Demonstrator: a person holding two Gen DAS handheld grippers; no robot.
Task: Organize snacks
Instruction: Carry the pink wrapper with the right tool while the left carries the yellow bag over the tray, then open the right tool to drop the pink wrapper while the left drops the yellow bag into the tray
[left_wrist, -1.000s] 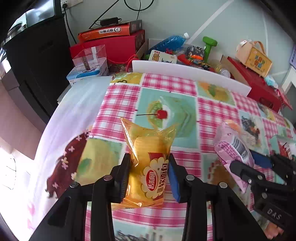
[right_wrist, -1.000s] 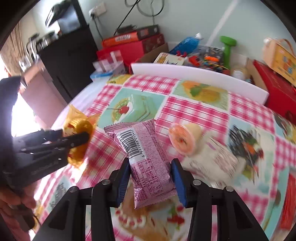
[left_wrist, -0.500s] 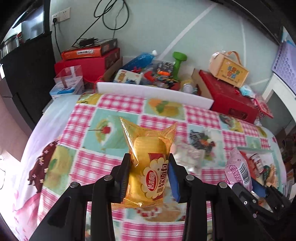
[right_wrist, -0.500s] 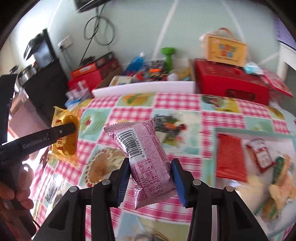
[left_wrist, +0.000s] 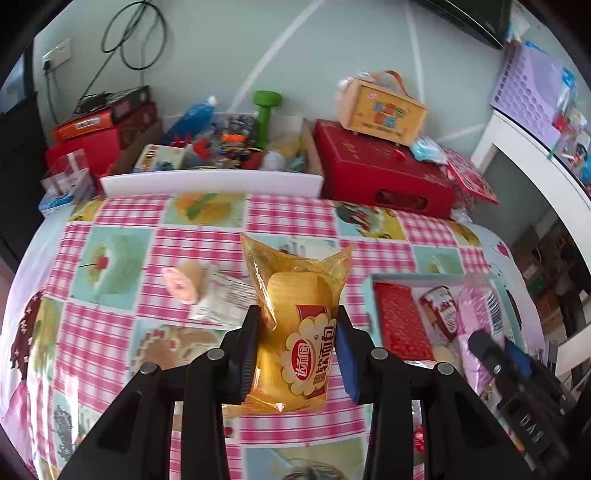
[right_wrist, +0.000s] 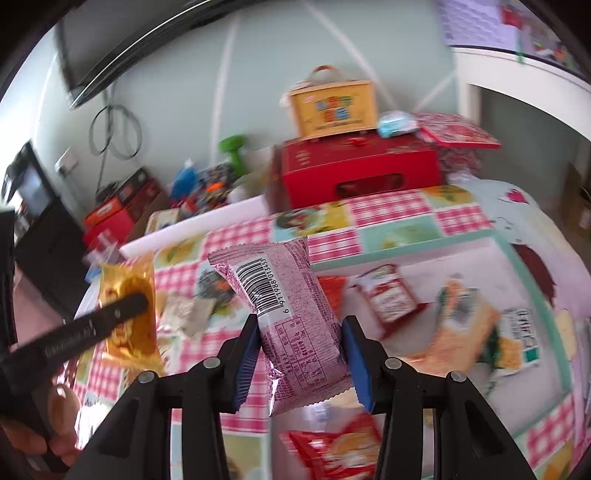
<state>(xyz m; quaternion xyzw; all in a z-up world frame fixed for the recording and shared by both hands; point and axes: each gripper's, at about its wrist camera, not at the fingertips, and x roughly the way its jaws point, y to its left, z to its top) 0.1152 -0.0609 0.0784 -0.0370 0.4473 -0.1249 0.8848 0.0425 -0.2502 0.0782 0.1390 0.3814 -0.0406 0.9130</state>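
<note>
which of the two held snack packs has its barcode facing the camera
The pink snack pack clamped in the right gripper; its barcode faces up. The yellow bread pack in the left gripper shows its logo instead.

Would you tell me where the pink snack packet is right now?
The pink snack packet is clamped in the right gripper, held above the white tray.

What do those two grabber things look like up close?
Both the left gripper and the right gripper are black plastic frames with round silver bolts. Their fingers have ridged blue pads inside. White letters are printed along each one's side.
</note>
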